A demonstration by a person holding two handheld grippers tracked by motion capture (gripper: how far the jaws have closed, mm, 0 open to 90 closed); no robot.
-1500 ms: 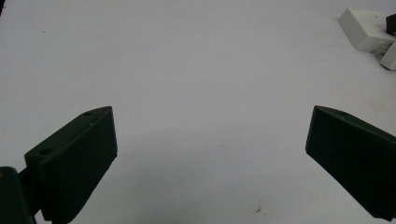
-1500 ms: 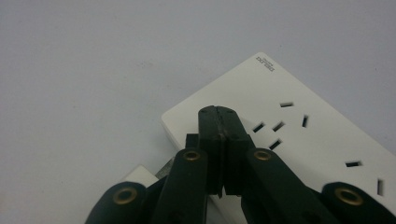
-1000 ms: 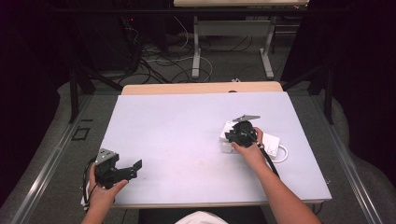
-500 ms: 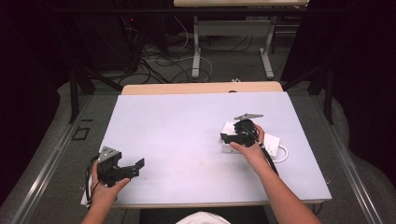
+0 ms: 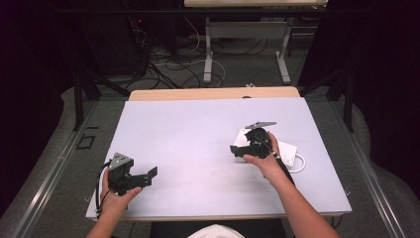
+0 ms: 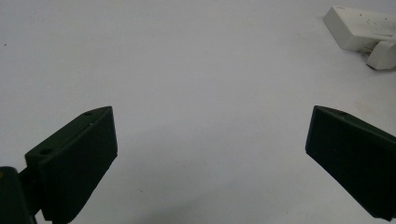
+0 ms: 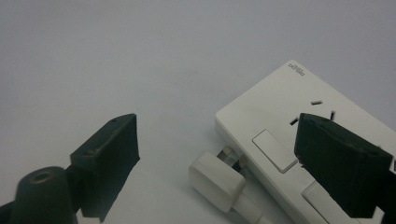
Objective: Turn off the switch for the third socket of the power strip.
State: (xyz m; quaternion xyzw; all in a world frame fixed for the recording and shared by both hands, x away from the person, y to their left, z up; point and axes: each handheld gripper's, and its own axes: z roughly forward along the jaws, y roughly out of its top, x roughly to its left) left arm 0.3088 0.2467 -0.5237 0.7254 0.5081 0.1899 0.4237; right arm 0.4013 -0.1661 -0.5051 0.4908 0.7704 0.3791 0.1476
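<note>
Left jaws: the left gripper (image 5: 148, 173) hangs near the front left corner of the worktop (image 5: 198, 134), its jaws spread wide with nothing between them; in the left gripper view (image 6: 210, 158) bare surface lies under the gap.
Left hand: the left hand (image 5: 116, 198) holds the gripper from below, the cable looping at its side.
Worktop: pale grey and flat, with a wooden strip along its far edge.
Right jaws: the right gripper (image 5: 237, 150) sits right of centre, jaws parted and gripping nothing; in the right gripper view (image 7: 217, 154) one jaw is over bare worktop and the other over the socket block.
Right hand: the right hand (image 5: 267, 161) grips it from behind.
Socket block: the white socket block (image 7: 285, 126) lies flat on the right part of the worktop, just beside the right gripper.
Plug: a white plug (image 7: 217, 179) lies against the block's edge, prongs towards it; whether they are inserted is hard to tell.
Cord: a white cord (image 5: 299, 166) curls at the block's right end.
</note>
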